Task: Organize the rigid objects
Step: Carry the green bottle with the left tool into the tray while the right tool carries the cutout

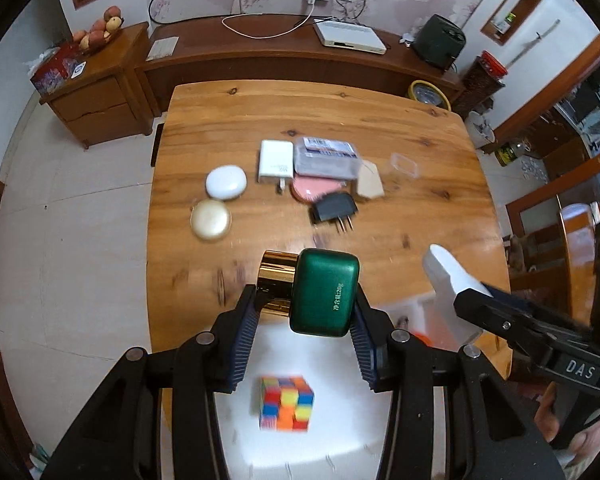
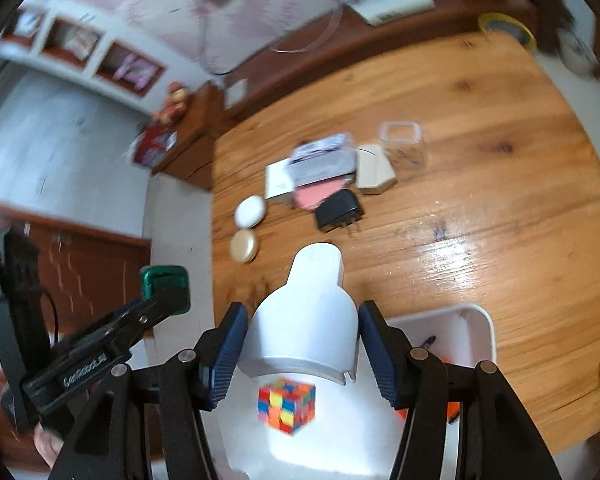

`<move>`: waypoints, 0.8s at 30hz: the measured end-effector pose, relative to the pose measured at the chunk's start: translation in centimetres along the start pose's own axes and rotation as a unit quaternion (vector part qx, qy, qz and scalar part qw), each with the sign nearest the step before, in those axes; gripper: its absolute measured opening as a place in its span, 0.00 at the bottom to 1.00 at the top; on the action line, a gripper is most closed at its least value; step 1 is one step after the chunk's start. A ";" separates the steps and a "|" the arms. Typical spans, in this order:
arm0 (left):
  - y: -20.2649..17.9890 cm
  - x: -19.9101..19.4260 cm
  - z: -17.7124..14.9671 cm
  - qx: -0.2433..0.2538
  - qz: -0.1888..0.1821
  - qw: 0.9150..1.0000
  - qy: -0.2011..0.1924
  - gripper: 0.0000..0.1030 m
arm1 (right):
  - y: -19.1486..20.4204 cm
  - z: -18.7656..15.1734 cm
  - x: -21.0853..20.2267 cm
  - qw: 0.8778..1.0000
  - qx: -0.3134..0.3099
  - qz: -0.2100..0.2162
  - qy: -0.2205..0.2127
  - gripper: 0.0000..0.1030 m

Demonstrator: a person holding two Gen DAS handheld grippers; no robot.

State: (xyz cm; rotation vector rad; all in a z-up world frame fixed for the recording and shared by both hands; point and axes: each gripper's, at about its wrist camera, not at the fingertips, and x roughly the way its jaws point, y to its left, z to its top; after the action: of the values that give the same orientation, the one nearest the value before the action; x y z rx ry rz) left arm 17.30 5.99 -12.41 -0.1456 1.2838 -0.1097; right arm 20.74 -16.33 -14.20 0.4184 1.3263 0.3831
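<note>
At lower centre of each view, your left tongs (image 1: 304, 312) clamp the green jar (image 1: 325, 294); your right tongs (image 2: 302, 344) clamp the white bottle (image 2: 306, 320).

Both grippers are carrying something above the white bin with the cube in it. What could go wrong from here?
1. The left gripper holds the green-and-gold bottle sideways, gold cap overhanging one pad; it could pivot or slip.
2. The right gripper pinches a smooth, tapering white piece, which might squeeze out.
3. The two loads hang close together over the white bin; they could collide, or land on the colourful cube.
</note>
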 end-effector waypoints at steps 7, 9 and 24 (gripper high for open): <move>-1.6 -1.0 -5.6 0.008 0.008 1.000 0.013 0.46 | 1.5 -6.1 -1.9 0.992 -0.121 -0.023 0.029 0.56; -2.2 -0.4 -7.1 0.006 0.008 1.000 0.028 0.46 | 1.4 -8.1 -1.0 0.988 -0.146 -0.031 0.050 0.56; -3.3 7.4 -13.4 -0.005 0.032 0.997 0.075 0.46 | -3.0 -14.3 6.0 0.962 -0.209 -0.098 0.147 0.13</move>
State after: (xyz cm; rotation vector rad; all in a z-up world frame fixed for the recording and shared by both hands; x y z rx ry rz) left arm 6.47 0.95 -22.52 -0.1064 1.4381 -0.0601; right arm 8.01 -14.87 -23.51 -0.1291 1.5119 0.5586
